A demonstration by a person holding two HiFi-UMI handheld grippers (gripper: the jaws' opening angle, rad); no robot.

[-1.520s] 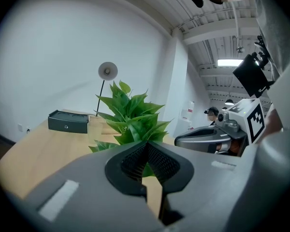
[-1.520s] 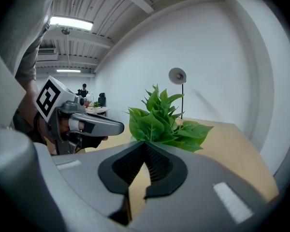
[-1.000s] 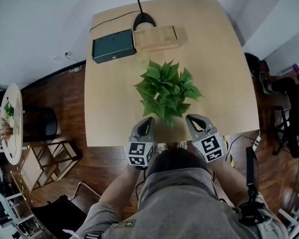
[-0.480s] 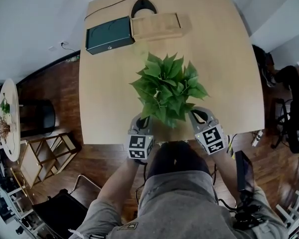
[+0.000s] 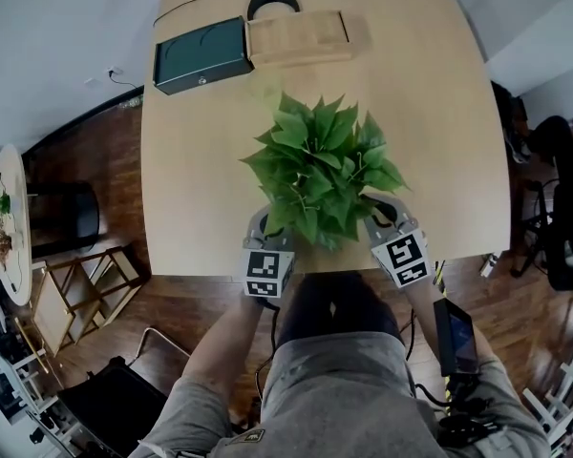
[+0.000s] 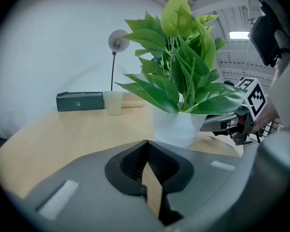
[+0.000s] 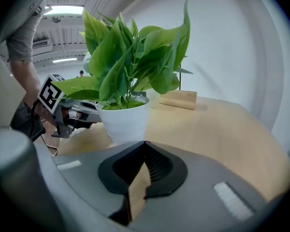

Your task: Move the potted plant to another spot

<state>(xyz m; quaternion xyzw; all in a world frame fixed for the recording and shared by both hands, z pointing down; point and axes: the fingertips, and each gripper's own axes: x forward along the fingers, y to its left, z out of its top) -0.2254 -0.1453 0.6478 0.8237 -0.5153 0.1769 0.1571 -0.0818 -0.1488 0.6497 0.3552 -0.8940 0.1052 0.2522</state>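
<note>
Both tools have closed in from the near edge and now sit under the leaves, flanking the plant (image 5: 320, 170)! Left tool (image 6: 146, 142) is at the pot's (image 6: 178, 127) 8 o'clock, right tool (image 7: 144, 142) at its 4 o'clock, seen from the head view. Each one has its jaws pressed fully together with nothing between them. So this is no pinch grip.

The plant stands upright on the worktop (image 5: 439, 113), in the near half, well apart from the green box (image 5: 201, 53) up at 11 o'clock. Each tool shows in the other's view just beside the white pot; whether they touch it yet I cannot tell.

This looks like the approach step ending and the grab beginning. Next, I'd say, the two tools must squeeze the pot between them, evenly from both sides, then lift together and carry it level to bare worktop, perhaps out toward 3 o'clock.
</note>
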